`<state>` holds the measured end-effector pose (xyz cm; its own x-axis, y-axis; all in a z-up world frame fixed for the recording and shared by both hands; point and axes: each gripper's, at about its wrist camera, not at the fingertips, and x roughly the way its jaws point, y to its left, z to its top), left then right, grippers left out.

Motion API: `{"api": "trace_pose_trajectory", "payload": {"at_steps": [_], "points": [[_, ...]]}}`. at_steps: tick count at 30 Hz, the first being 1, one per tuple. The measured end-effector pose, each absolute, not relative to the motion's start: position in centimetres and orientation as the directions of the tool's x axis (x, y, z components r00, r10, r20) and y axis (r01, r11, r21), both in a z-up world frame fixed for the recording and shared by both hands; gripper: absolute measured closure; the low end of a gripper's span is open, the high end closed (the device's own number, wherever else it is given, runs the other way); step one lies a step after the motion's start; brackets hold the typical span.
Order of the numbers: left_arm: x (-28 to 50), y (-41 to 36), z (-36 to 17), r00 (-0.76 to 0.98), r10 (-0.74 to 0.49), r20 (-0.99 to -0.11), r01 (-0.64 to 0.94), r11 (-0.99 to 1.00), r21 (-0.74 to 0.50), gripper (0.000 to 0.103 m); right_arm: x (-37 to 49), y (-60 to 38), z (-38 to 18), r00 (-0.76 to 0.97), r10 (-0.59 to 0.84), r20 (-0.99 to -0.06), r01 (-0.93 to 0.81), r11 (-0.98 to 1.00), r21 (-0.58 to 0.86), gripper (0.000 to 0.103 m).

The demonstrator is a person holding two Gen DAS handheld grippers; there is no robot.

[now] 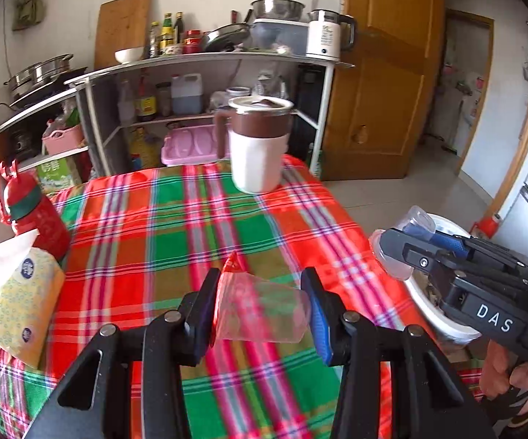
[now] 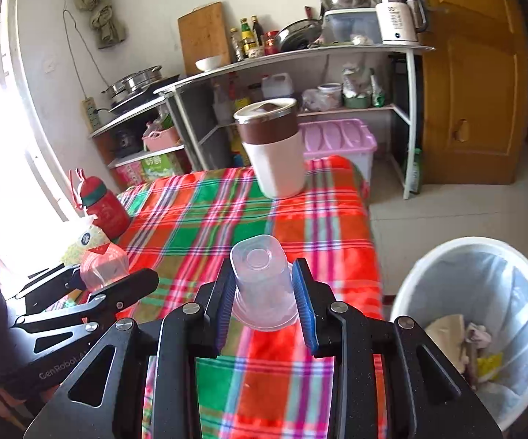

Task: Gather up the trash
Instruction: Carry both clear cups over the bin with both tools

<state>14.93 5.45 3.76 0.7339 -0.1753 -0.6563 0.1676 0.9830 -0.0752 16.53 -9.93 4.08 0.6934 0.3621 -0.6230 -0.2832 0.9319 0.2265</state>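
Both tongs clamped on clear plastic cups above the plaid worktop, left tongs squeezing a crumpled cup, right tongs gripping an upturned cup, likely bound for the white bin beside it.

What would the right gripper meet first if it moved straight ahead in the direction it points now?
Probably the brown-and-white mug at the far end of the plaid tablecloth. The right gripper, shut on a clear plastic cup, aims roughly at it over bare cloth, though depth and height are hard to judge.
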Motion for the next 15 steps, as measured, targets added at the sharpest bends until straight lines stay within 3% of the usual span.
{"api": "trace_pose_trajectory", "payload": {"at_steps": [15], "points": [[13.3,-3.8,5.3,0.722,-0.277,-0.634,0.311,0.948,-0.061,0.057,12.9,-18.7,5.5,0.762,0.271,-0.588,-0.162,0.959,0.232,0.07]]}}
